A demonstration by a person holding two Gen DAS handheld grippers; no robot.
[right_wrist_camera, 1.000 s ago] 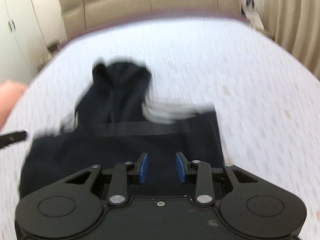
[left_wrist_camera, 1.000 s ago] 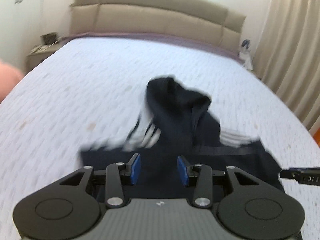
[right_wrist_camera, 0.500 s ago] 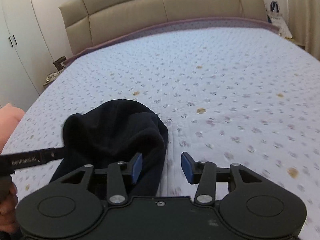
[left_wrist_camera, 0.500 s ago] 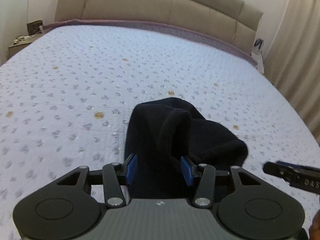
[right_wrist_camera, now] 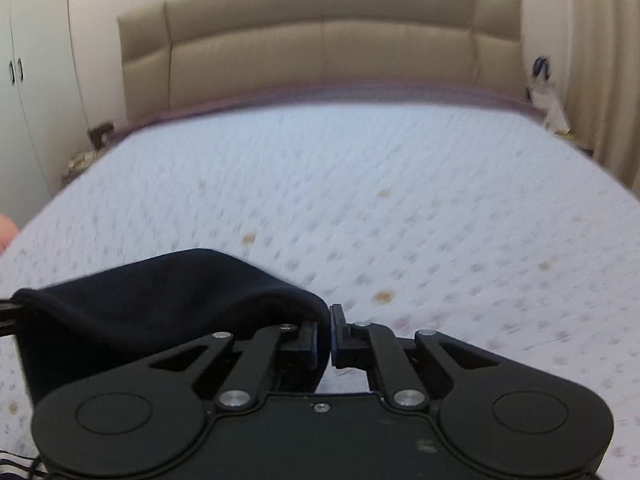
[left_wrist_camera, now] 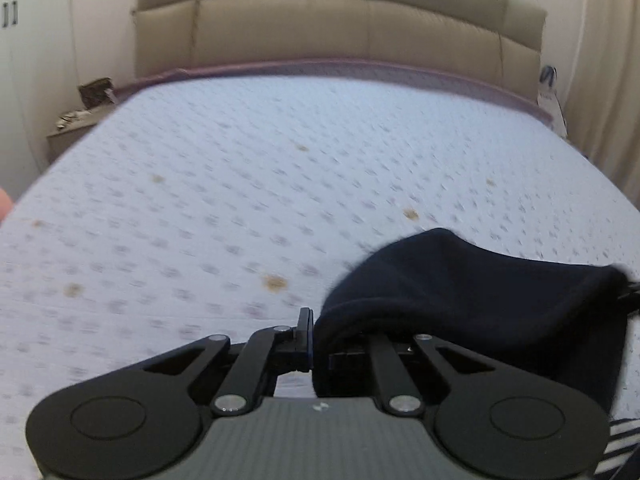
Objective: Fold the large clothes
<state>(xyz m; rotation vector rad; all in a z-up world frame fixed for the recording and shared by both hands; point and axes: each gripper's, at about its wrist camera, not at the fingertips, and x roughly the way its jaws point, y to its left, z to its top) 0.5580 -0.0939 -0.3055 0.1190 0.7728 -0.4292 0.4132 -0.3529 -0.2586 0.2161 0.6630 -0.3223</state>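
Note:
A dark navy garment (left_wrist_camera: 472, 304) with white stripes hangs between my two grippers above the bed. My left gripper (left_wrist_camera: 318, 338) is shut on the garment's left edge; the cloth drapes over its right finger. In the right wrist view the same garment (right_wrist_camera: 160, 304) stretches to the left. My right gripper (right_wrist_camera: 325, 334) is shut on its right edge. White stripes (left_wrist_camera: 618, 440) show at the lower right of the left wrist view. The rest of the garment is hidden below the grippers.
The bed (left_wrist_camera: 240, 184) with a pale dotted cover spreads ahead, ending at a beige padded headboard (left_wrist_camera: 340, 36). A nightstand (left_wrist_camera: 76, 128) with clutter stands at the left. Curtains (left_wrist_camera: 608, 80) hang at the right. A white wardrobe (right_wrist_camera: 24, 100) stands at the far left.
Both grippers have shut on the garment's top edge, one at each side, and raised it taut between them. Earlier they were open over the hood lying on the bed.

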